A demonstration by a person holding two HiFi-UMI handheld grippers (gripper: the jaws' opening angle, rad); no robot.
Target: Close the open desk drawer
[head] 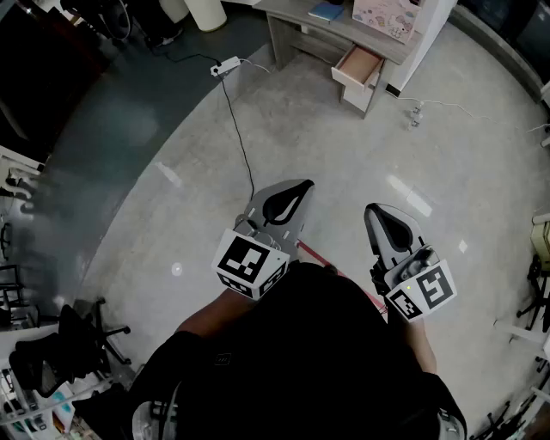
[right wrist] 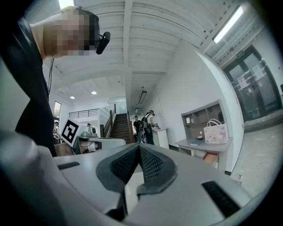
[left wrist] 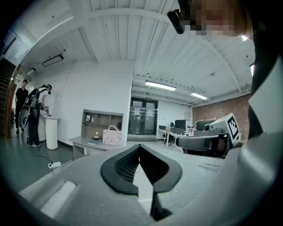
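Observation:
The grey desk (head: 296, 19) stands far ahead across the floor, with its drawer (head: 359, 67) pulled out toward me, wooden inside. A pink bag (head: 385, 17) and a blue book (head: 326, 11) lie on the desk. My left gripper (head: 301, 187) and right gripper (head: 372, 210) are held close to my body, side by side, both pointing toward the desk and far from it. Both are shut with nothing between the pads. In the left gripper view the desk (left wrist: 86, 142) is small behind the closed left gripper (left wrist: 139, 146). The right gripper view shows the open drawer (right wrist: 211, 158) past the right gripper (right wrist: 139, 145).
A white power strip (head: 226, 66) lies left of the desk, and its black cable (head: 243, 146) runs across the floor toward me. A white column (head: 427, 34) stands beside the desk. An office chair (head: 64, 344) is at lower left. People (left wrist: 33, 114) stand at a counter, and stairs (right wrist: 117, 126) rise beyond.

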